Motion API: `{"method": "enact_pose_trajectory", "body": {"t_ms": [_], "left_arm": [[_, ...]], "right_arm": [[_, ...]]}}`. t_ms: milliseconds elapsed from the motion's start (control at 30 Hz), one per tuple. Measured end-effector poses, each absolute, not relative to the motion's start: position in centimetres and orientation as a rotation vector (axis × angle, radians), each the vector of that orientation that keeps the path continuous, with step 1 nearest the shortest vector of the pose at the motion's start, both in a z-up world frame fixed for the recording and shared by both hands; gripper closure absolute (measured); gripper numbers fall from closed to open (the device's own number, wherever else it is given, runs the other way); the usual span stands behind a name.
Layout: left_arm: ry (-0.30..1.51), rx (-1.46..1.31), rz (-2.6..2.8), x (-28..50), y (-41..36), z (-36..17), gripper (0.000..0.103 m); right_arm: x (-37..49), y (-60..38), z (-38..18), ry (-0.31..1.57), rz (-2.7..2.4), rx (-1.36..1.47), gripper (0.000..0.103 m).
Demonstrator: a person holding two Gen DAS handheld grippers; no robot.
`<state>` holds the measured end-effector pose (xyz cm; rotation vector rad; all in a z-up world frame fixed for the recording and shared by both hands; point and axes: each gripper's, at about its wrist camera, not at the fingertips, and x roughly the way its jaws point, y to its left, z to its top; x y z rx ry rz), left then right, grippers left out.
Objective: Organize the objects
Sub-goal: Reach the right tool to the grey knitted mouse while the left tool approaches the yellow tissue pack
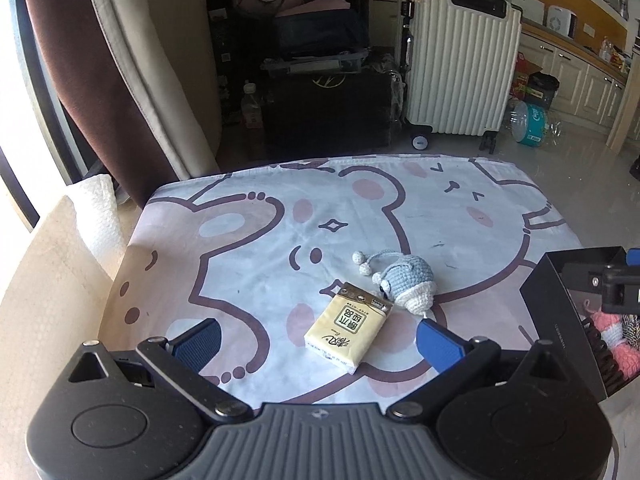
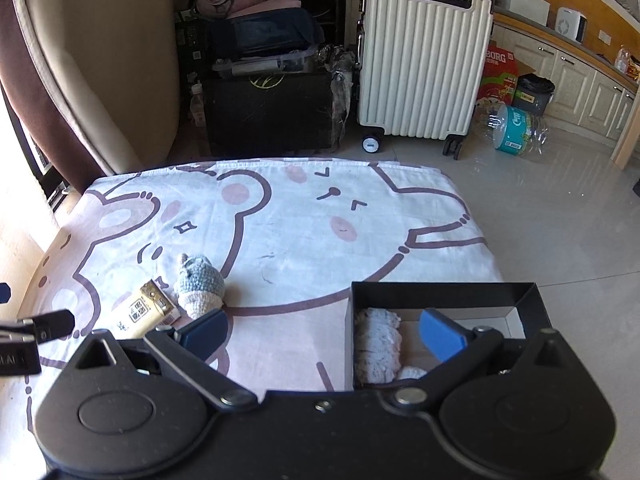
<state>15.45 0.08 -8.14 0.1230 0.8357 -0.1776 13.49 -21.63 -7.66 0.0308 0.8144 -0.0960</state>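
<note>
Open cloth stretches across the far half of the surface (image 1: 248,248), bare of clutter. Near the front, a tissue pack (image 1: 347,327) and a crocheted toy (image 1: 408,282) lie touching, while a black box (image 2: 440,292) walls the right edge.

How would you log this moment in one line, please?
left claw: open, over tissue pack | right claw: open, empty | crochet toy: on table | box: part-filled
</note>
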Motion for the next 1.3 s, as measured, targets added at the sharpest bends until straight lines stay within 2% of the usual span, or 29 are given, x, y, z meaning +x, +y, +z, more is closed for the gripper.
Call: {"method": "enact_pose_trajectory", "body": {"t_ms": [267, 400, 733, 1300], "left_arm": [[0.87, 0.146, -0.25, 16.4, -0.9, -9.6, 0.012], [0.889, 0.173, -0.302, 16.9, -1.7, -10.5, 0.02], [0.964, 0.113, -0.282, 18.5, -1.7, -13.0, 0.024], [1.066, 0.18, -0.172, 20.1, -1.0, -16.4, 0.025]], "right_arm": [[15.6, -20.6, -6.9, 0.839, -0.024, 0.027, 0.0], [17.0, -19.2, -7.0, 0.858, 0.014, 0.009, 0.0], [19.7, -17.3, -9.5, 0.876, 0.065, 0.085, 0.0], [24.3, -15.7, -14.9, 0.951, 0.174, 0.181, 0.0]]}}
